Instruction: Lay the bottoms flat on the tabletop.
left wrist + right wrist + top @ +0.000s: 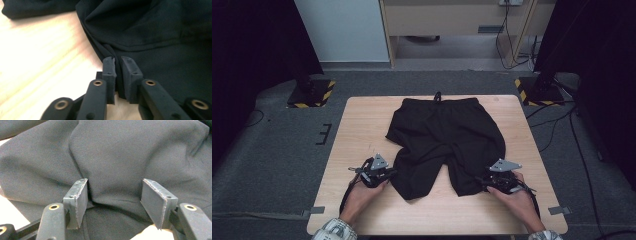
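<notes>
**Two grippers at the leg hems of a pair of black shorts**

Two hand-held grippers work at the near edge of a pair of black fabric shorts (447, 137), which lies spread on a light wooden table (362, 125). In the high view the waistband, with a small drawstring loop, sits toward the far edge of the table, and the two legs run down toward the person, one on each side.

The left gripper (384, 172), held in the person's left hand (361, 195), sits at the outer edge of the left leg, near its hem. In the left gripper view the left gripper (118, 63) has its two black jaws drawn almost together, with a thin fold of the shorts (150, 32) caught between the pads (109, 68). The cloth rises from the pinch and spreads away ahead and to the right, while bare wood lies to the left of the jaws.

The right gripper (492, 180), in the person's right hand (519, 202), rests at the lower outer corner of the right leg. In the right gripper view the right gripper (115, 192) has its jaws spread wide, and the shorts (125, 152) fill the gap between them. A bulge of fabric with a seam line sits between the pads (78, 200), and the cloth runs on beyond them. Whether the pads touch the cloth cannot be told.
</notes>
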`<state>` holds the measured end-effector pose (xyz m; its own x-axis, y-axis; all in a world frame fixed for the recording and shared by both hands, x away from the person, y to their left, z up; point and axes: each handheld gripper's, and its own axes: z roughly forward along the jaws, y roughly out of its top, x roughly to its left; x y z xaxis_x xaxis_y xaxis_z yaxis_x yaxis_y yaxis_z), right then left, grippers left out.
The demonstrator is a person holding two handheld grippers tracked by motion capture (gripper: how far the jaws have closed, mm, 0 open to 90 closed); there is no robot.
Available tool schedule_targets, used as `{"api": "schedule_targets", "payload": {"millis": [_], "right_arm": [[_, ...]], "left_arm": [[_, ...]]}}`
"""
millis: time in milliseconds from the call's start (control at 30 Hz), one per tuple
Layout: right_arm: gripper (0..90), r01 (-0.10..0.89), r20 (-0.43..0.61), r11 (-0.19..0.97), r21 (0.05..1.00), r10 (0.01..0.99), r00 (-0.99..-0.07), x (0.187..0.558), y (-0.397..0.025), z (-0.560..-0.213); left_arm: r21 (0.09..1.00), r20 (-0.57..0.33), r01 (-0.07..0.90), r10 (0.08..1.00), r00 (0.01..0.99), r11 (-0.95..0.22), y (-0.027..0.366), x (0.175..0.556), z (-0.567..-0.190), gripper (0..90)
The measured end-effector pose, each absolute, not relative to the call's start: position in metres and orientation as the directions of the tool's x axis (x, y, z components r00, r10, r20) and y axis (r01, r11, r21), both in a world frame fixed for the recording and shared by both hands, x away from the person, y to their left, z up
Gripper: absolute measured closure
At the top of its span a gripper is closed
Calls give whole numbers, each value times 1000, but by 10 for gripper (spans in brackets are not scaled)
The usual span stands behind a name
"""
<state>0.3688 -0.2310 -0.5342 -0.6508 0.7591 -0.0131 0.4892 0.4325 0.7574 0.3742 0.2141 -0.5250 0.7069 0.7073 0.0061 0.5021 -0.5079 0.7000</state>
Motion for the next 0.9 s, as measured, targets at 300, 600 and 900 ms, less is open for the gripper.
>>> {"api": "schedule_targets", "payload": {"millis": [300,600,900], "right_arm": [[385,484,-17,436,759,756,-654,369,-231,-535],[385,481,-22,439,759,756,-655,369,-231,-534],[476,475,-34,451,756,752,-658,369,-232,-534]], "left_arm": [[637,32,521,695,718,-568,221,342,-517,848],[611,93,537,727,681,-582,234,309,-511,695],[732,110,475,773,625,-489,229,346,-507,307]]}}
